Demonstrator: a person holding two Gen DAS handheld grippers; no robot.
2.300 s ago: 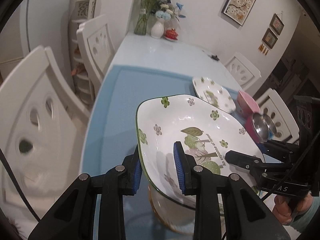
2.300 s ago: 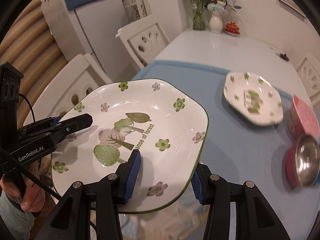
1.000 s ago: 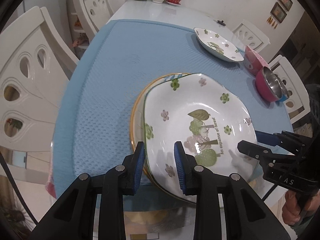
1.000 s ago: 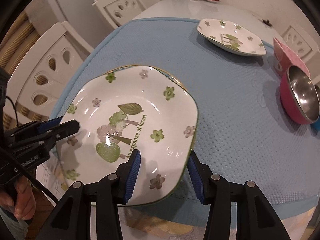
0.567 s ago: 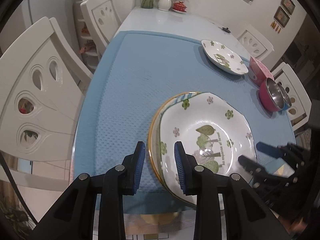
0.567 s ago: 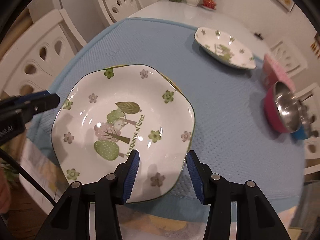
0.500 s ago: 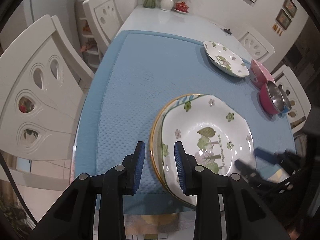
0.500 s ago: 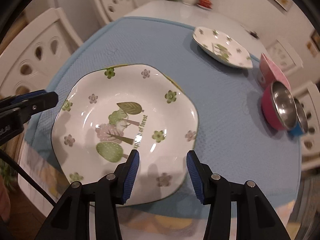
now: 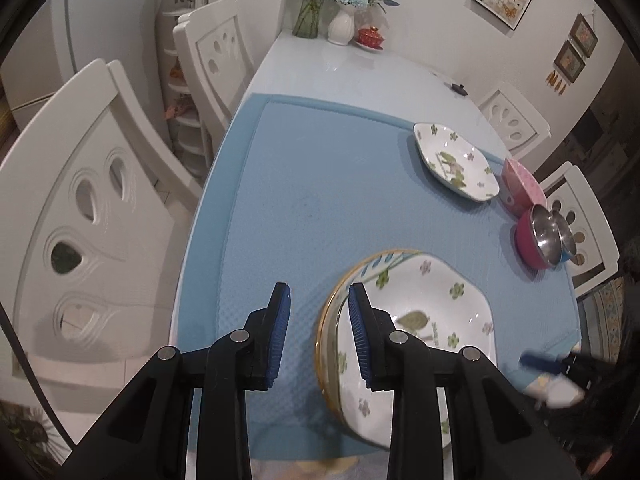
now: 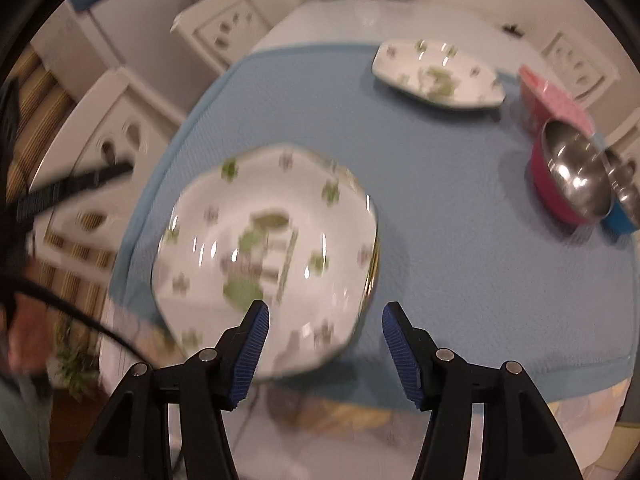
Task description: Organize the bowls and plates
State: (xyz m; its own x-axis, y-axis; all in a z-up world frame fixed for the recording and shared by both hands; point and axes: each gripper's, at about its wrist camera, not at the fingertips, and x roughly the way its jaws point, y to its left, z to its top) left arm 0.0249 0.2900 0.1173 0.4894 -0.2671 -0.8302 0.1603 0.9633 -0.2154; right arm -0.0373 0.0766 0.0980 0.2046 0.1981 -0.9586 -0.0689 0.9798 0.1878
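A white plate with green flowers and trees [image 9: 420, 320] [image 10: 272, 240] lies on a yellow-rimmed plate [image 9: 321, 344] near the front edge of the blue mat [image 9: 320, 184]. My left gripper [image 9: 319, 332] hovers above the stack's left rim, its jaws a narrow gap apart and gripping nothing. My right gripper [image 10: 324, 340] hangs over the plate's near right edge. Its jaws are opening, and they stand wide above the plate without touching it. A second floral plate [image 9: 456, 162] [image 10: 436, 74] sits at the far right of the mat.
A pink dotted bowl [image 9: 520, 184], a pink steel-lined bowl [image 9: 536, 240] [image 10: 572, 180] and a blue bowl [image 10: 624, 208] stand along the mat's right edge. White chairs [image 9: 100, 220] flank the table on the left. Vases [image 9: 340, 26] stand at the far end.
The floral plate came down onto the yellow-rimmed plate. Both grippers have let it go and risen away from it. The right jaws have spread wider.
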